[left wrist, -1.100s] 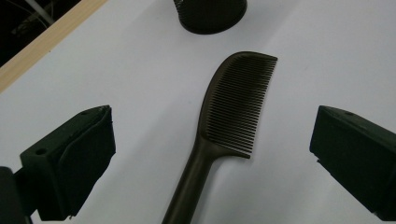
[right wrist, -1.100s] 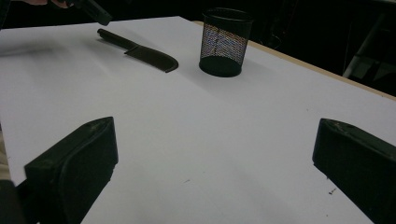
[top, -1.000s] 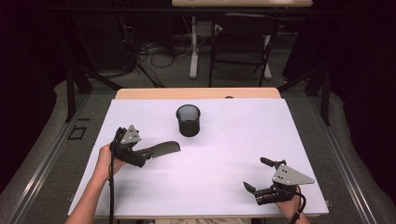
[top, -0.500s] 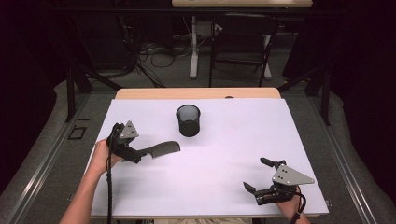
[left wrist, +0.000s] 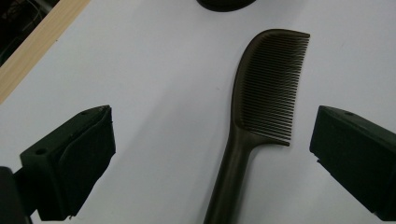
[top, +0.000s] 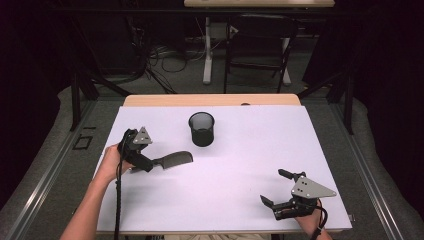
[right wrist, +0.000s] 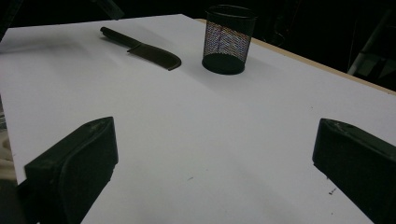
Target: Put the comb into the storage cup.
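Standing upright, mesh cup [top: 201,128] w/ insides hidden, comb [top: 172,160] beside it; both hand-held grippers [top: 151,163] [top: 276,190] spread wide, gripping nothing.

1. table sheet [top: 240,170]: brightly and evenly lit from overhead; reads pale, faintly lilac, no hard glare.
2. surroundings: floor and room beyond the table fall off to near black; only cables and chair legs at the back catch some light.
3. mesh cup [top: 201,129]: throws a short, soft shadow toward the near side; in the right gripper view its mesh shows coloured moiré shimmer.
4. comb [left wrist: 261,116]: sharp in the left gripper view, teeth individually resolved, almost no shadow under it.
5. gripper views: near jaws soft, slightly out of focus, detail lost in their black.
6. right gripper view: far left corner of the sheet smeared and dim.
7. high view: somewhat grainy, soft overall.
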Action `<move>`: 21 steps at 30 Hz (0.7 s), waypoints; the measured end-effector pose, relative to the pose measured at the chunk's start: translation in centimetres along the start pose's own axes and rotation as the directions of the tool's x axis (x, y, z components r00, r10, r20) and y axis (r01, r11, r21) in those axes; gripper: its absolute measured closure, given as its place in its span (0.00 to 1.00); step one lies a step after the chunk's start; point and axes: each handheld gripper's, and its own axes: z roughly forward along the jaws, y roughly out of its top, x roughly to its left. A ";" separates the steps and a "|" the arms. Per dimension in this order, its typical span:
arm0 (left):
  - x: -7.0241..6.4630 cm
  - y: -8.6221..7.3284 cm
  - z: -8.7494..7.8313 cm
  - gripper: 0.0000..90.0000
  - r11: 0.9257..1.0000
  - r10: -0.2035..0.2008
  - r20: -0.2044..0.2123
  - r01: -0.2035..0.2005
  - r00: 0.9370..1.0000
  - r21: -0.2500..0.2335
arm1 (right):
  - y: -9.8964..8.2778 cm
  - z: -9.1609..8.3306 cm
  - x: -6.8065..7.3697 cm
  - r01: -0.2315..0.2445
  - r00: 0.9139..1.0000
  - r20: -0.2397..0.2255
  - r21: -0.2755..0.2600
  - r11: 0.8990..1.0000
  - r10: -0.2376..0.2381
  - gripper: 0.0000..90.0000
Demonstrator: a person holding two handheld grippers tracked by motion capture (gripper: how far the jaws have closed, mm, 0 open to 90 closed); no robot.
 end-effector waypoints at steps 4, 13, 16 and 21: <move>-0.1 0.2 0.5 0.00 0.998 0.029 0.020 -0.030 0.999 0.048 | 0.0 0.1 0.0 0.002 1.000 -0.007 0.006 1.000 -0.002 0.00; -0.3 0.6 0.9 0.00 0.987 0.096 0.042 -0.100 0.995 0.125 | 0.0 0.1 0.0 0.002 1.000 -0.011 0.007 1.000 -0.002 0.00; -0.2 0.7 0.9 0.00 0.980 0.120 0.045 -0.126 0.992 0.151 | -0.1 0.1 0.0 0.005 1.000 -0.013 0.010 1.000 -0.005 0.00; -0.1 0.8 1.0 0.01 0.971 0.141 0.053 -0.149 0.989 0.188 | -0.1 0.1 0.0 0.006 1.000 -0.015 0.010 1.000 -0.006 0.00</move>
